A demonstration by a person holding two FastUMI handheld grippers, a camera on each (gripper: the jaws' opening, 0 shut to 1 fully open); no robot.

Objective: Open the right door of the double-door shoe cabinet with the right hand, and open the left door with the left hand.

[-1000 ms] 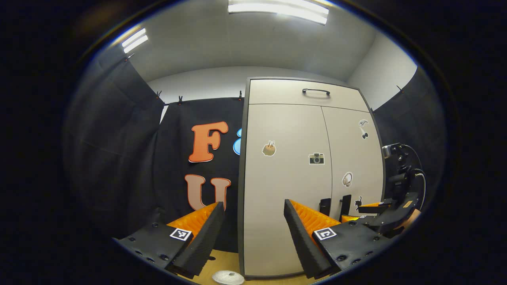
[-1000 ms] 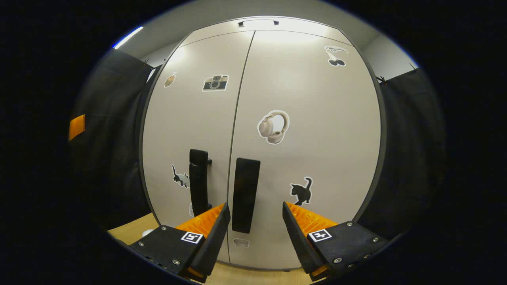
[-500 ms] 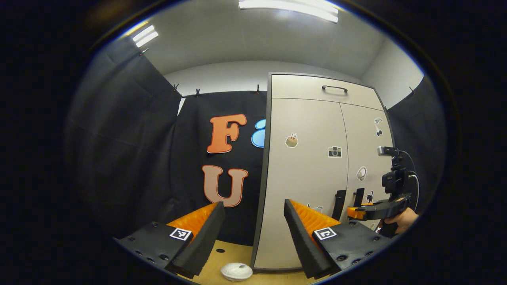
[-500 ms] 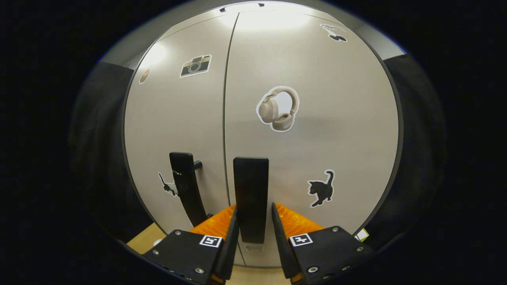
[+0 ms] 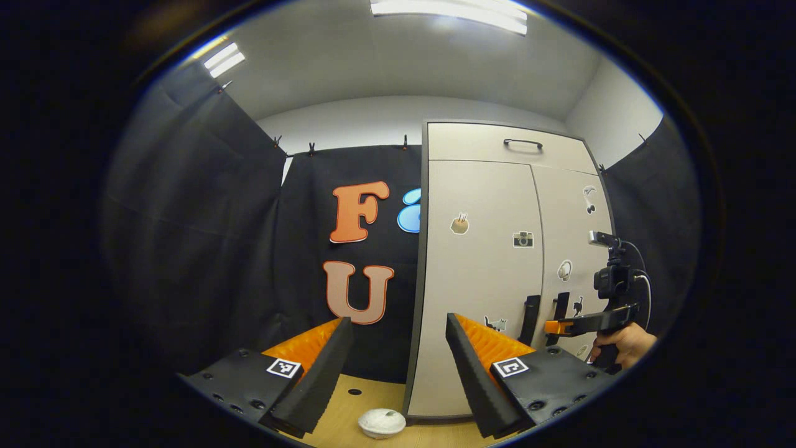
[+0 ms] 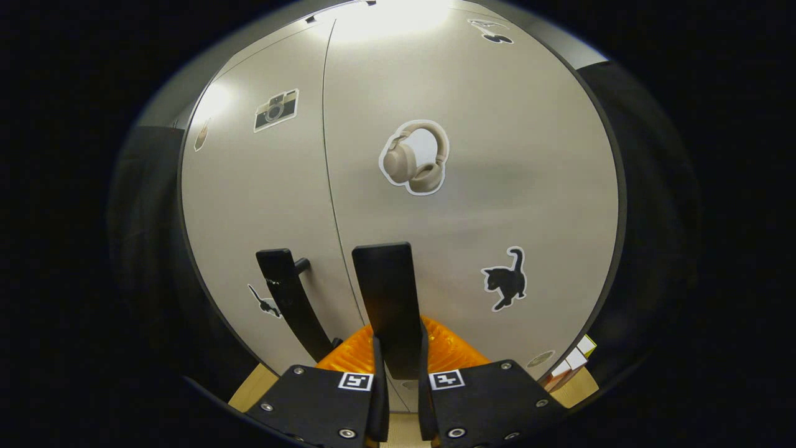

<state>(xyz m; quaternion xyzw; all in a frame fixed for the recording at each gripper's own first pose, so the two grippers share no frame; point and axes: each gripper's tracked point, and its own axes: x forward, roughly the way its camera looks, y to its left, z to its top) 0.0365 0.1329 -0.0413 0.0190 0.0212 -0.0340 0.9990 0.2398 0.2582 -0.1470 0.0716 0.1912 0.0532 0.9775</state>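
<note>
**Right tool clamped on the right handle, both doors not yet opened**

In the right gripper view the right tool [image 6: 398,398] has its two fingers drawn in against the sides of the right door's handle [image 6: 387,298], a flat black bar that rises straight up between them. Both fingers appear to press on it, so I judge the grip made. The right door [image 6: 497,186] reaches ahead of and above the tool, and its seam with the left door [image 6: 261,199] runs just left of the fingers. The seam looks narrow and even, so the door seems to be shut or barely cracked; the pull is what remains for this hand.

The left door's handle [image 6: 289,298] sits just left of the gripped one, apart from the fingers and untouched. Both handles have their long axis upright, parallel to the seam, and they stand off the door faces toward the tool.

In the left gripper view the left tool [image 5: 398,367] is spread wide with nothing between its fingers. The shoe cabinet [image 5: 485,149] stands ahead and to its right, well apart. Far off at its right, a hand [image 5: 625,345] holds the right tool [image 5: 556,326] against the handles [image 5: 547,314].

So, as I judge it, one grasp is made, no door is swung out, and the left door's reach, grip and pull are all to come.
</note>
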